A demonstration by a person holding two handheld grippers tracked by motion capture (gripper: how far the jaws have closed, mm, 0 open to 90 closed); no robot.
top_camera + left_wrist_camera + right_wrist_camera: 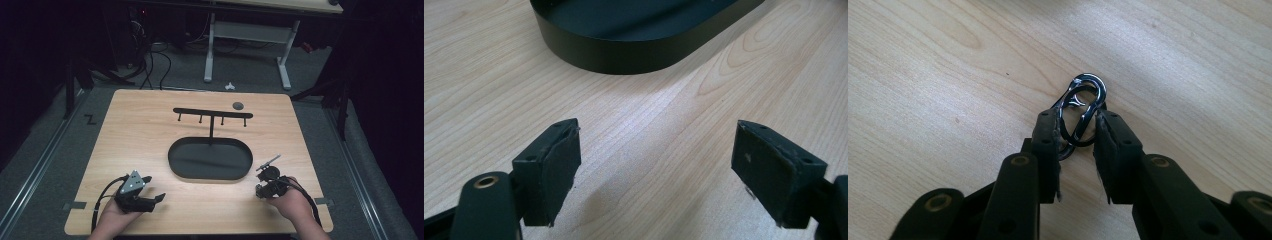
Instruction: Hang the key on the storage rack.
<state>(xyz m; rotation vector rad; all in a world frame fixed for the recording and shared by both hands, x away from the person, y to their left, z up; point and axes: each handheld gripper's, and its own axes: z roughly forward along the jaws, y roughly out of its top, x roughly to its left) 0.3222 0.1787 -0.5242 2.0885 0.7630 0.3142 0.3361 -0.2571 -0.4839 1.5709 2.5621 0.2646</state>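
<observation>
Pinching carabiner (1079,111) between right claw (1076,131) pads, tip poking beyond; left claw (656,165) wide, empty.

Grey floor (45,150), white desk frame (247,37).

The right gripper (1077,131) reaches up from the bottom of the right gripper view, its two black jaws drawn close together around a small shiny metal carabiner (1082,111). The padded inner faces press against the clip's two long sides, so its lower half sits between the pads while its rounded upper end sticks out beyond the tips. The carabiner is an elongated loop, dark and polished, with bright glints along its top curve and a thin wire gate crossing the inside. Beneath it lies the light wooden table (948,75), its grain running in long diagonal streaks, with an oval knot at the upper left.
</observation>
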